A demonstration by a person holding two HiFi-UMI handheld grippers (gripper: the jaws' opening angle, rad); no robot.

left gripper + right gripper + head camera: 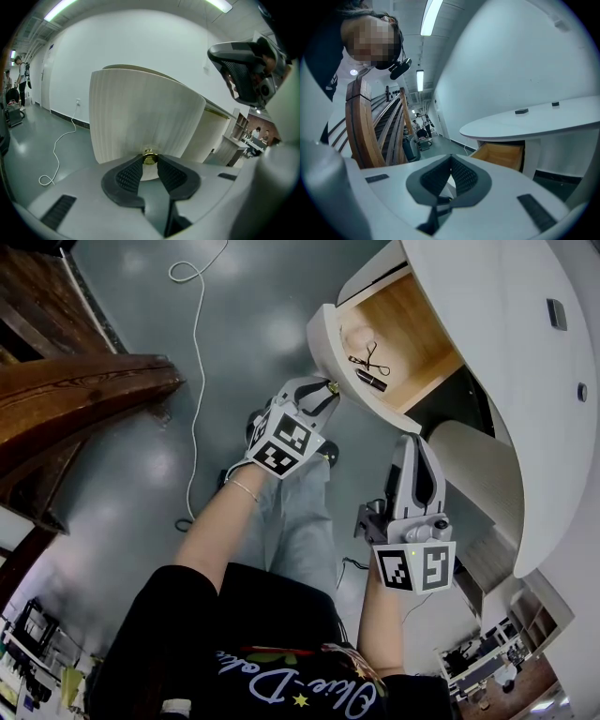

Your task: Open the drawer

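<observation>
The top drawer (412, 329) of a curved white desk (497, 362) stands pulled out, showing its wooden inside. My left gripper (330, 388) is at the drawer's rounded front. In the left gripper view the jaws are shut on the small brass knob (150, 155) of the ribbed white drawer front (140, 117). My right gripper (417, 442) hangs lower right, apart from the drawer, holding nothing. Its jaws (451, 158) are shut, and the open drawer (501, 154) shows beyond them.
Scissors (368, 360) and a black stick-like item (371, 381) lie in the drawer. A second curved drawer front (478, 474) sits below. A wooden stair rail (75, 399) is at the left, a white cable (195, 352) runs across the grey floor.
</observation>
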